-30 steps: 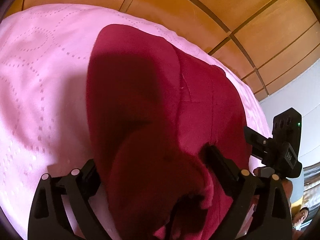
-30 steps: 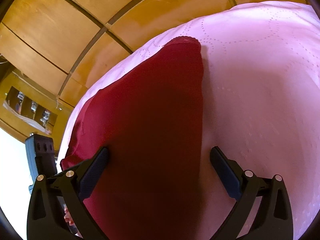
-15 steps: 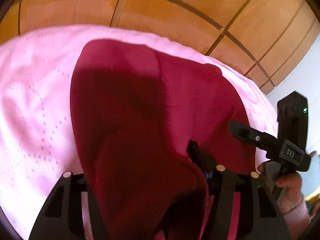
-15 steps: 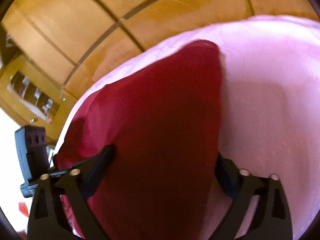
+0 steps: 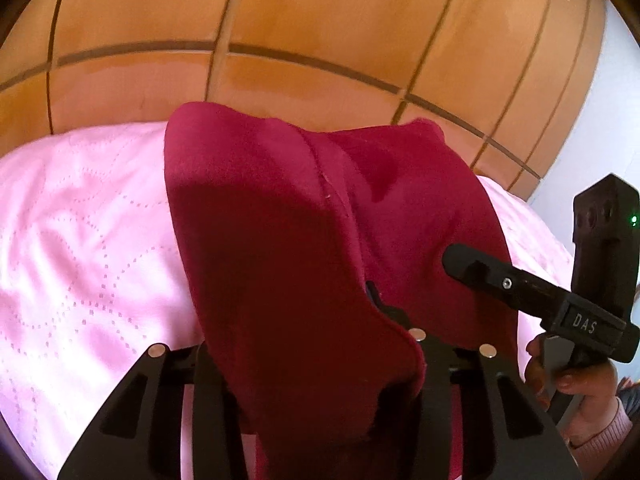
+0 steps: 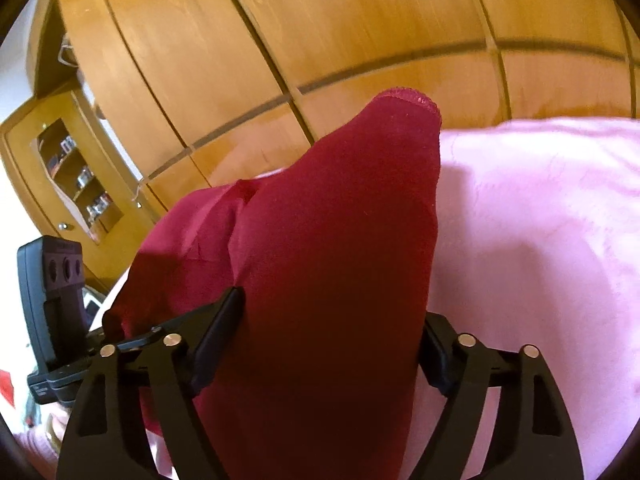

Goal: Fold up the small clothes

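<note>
A dark red garment [image 5: 304,240] lies on a pink quilted bedspread [image 5: 80,240], its near edge lifted off the bed. My left gripper [image 5: 304,344] is shut on the garment's near edge, the cloth draped over and hiding the fingertips. In the right wrist view the same garment [image 6: 340,260] rises between the jaws of my right gripper [image 6: 332,340], which have closed in on the cloth and hold it. The right gripper also shows in the left wrist view [image 5: 540,292], just right of the garment, and the left gripper shows in the right wrist view [image 6: 60,320].
A wooden panelled wardrobe [image 5: 320,40] stands behind the bed. A wooden shelf niche [image 6: 76,176] with small items is at the left. A white wall [image 5: 616,100] is at the right. The bedspread [image 6: 540,240] extends to the right.
Both grippers closed on the garment's near edge and lifted it; the cameras tilted up, showing more wardrobe. The garment's far end now stands up off the bed.
</note>
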A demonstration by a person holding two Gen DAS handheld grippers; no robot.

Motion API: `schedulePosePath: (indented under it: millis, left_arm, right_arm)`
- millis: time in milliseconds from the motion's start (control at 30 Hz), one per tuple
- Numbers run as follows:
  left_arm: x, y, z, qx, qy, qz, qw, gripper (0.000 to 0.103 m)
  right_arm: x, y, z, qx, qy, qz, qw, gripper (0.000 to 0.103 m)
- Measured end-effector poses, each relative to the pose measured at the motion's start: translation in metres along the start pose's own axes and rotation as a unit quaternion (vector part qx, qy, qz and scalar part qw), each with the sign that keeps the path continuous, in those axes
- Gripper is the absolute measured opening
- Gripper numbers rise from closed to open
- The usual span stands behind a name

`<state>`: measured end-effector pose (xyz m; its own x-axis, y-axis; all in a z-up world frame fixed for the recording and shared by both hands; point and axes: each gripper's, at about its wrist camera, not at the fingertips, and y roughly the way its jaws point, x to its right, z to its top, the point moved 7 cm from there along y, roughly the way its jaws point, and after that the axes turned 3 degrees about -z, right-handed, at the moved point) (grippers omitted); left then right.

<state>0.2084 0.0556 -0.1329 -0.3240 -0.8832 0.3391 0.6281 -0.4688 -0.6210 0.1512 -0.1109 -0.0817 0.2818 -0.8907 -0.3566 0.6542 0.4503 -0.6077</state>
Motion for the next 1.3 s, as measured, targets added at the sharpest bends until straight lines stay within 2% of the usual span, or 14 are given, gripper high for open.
schedulePosePath:
  millis: [300, 467, 700, 900, 1133, 1200, 1267, 1300]
  left_arm:
    - [0.057, -0.014, 0.004, 0.015, 0.027, -0.042, 0.9986, 0.039]
    - [0.098, 0.006, 0.011, 0.008, 0.061, -0.063, 0.9961, 0.039]
    - [0.147, 0.053, 0.024, -0.01, 0.092, -0.076, 0.9928, 0.039]
    - [0.175, 0.097, 0.041, -0.019, 0.117, -0.072, 0.9903, 0.04]
    - [0.191, 0.15, 0.059, -0.031, 0.122, -0.053, 0.9906, 0.043]
    - [0.187, 0.165, 0.054, -0.049, 0.126, -0.038, 0.9901, 0.046]
    - [0.18, 0.183, 0.046, -0.065, 0.13, -0.016, 0.9893, 0.058]
    - [0.176, 0.191, 0.044, -0.069, 0.13, -0.015, 0.9889, 0.061]
  right_arm:
    - [0.021, -0.063, 0.011, 0.055, 0.021, -0.011, 0.998, 0.076]
    - [0.051, -0.092, 0.014, 0.079, 0.023, -0.045, 0.996, 0.076]
    - [0.111, -0.111, 0.017, 0.105, 0.045, -0.082, 0.99, 0.076]
    - [0.164, -0.108, 0.028, 0.122, 0.056, -0.109, 0.985, 0.076]
    - [0.205, -0.086, 0.047, 0.125, 0.048, -0.142, 0.981, 0.076]
    - [0.22, -0.073, 0.047, 0.11, 0.055, -0.158, 0.98, 0.076]
    - [0.244, -0.055, 0.04, 0.075, 0.067, -0.19, 0.977, 0.076]
    - [0.254, -0.047, 0.035, 0.058, 0.076, -0.2, 0.975, 0.076]
